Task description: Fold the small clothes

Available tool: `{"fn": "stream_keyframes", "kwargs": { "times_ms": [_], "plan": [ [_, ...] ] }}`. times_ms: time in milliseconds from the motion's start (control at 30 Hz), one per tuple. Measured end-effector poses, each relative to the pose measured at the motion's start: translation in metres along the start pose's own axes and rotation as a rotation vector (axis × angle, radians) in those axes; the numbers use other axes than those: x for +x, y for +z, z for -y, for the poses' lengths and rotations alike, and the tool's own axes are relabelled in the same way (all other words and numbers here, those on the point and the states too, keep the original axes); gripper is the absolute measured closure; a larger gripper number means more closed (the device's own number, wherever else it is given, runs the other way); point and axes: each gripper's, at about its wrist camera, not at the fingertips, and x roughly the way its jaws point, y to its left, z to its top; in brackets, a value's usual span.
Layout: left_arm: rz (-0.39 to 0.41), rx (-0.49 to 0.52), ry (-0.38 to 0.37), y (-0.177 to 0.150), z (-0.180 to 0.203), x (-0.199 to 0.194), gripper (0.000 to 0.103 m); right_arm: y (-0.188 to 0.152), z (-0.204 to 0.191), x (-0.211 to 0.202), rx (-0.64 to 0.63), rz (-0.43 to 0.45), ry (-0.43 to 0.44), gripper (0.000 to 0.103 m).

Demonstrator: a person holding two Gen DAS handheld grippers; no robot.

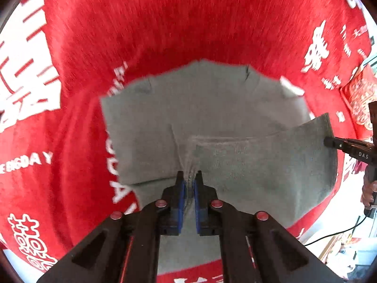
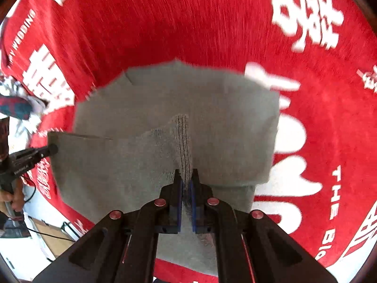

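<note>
A small grey knitted garment lies on a red cloth with white lettering. My left gripper is shut on its near edge, and the fabric bunches between the blue pads. The right gripper pinches the same edge further to the right, and that part is lifted off the cloth. In the right wrist view my right gripper is shut on a ribbed fold of the garment. There the left gripper grips the lifted edge at the left.
The red cloth covers the whole work surface. A person's hand holds the right gripper's handle at the right rim. A black cable and clutter lie beyond the cloth's edge. A patterned cloth bundle sits at the left rim.
</note>
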Motion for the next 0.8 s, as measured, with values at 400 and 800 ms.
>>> {"fn": "stream_keyframes", "kwargs": {
  "times_ms": [400, 800],
  "plan": [
    [0.131, -0.069, 0.07, 0.102, -0.031, 0.03, 0.095, 0.115, 0.016, 0.056, 0.038, 0.042, -0.014, 0.097],
    [0.048, -0.126, 0.233, 0.115, -0.049, 0.122, 0.094, 0.123, 0.053, 0.137, 0.154, -0.017, -0.062, 0.097]
  ]
}}
